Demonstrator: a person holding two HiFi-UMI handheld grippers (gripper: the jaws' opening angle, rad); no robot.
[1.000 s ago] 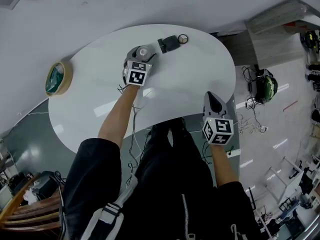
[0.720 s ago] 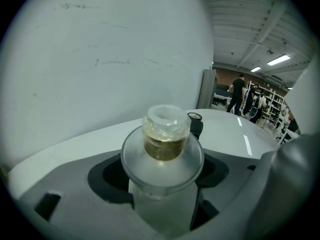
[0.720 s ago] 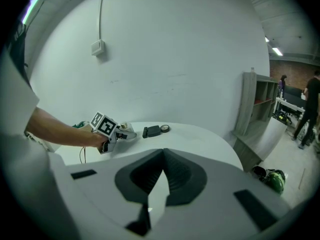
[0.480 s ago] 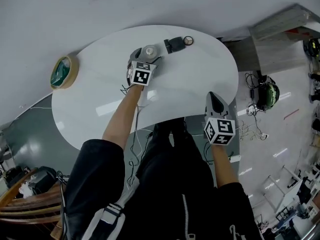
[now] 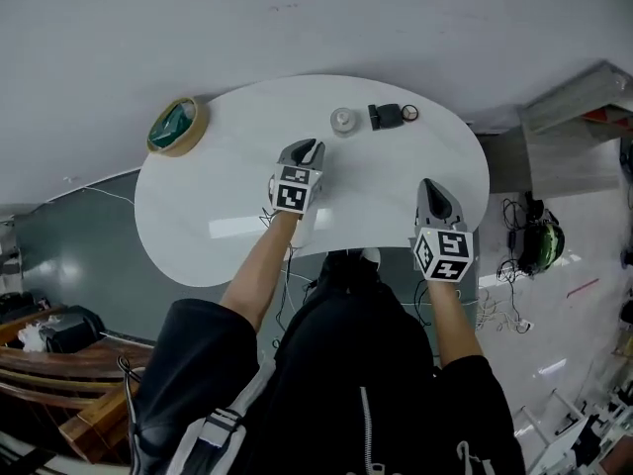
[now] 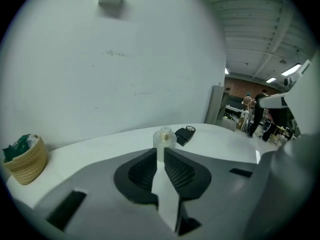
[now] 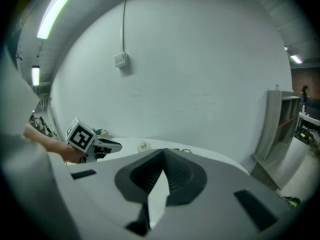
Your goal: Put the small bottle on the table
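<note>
Clear plastic, it seems: small bottle, upright on white table beside a black box. We judge placement done. Left gripper well apart from it, jaws closing on nothing; right gripper pressed together, empty. Next: we only draw clear without nudging it

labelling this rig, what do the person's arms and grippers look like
The left gripper and right gripper are grey, tapering to two jaws with dark ribbed pads; each carries a white cube of black square markers. Short black sleeves. The left jaws are closing, nothing between them.
</note>
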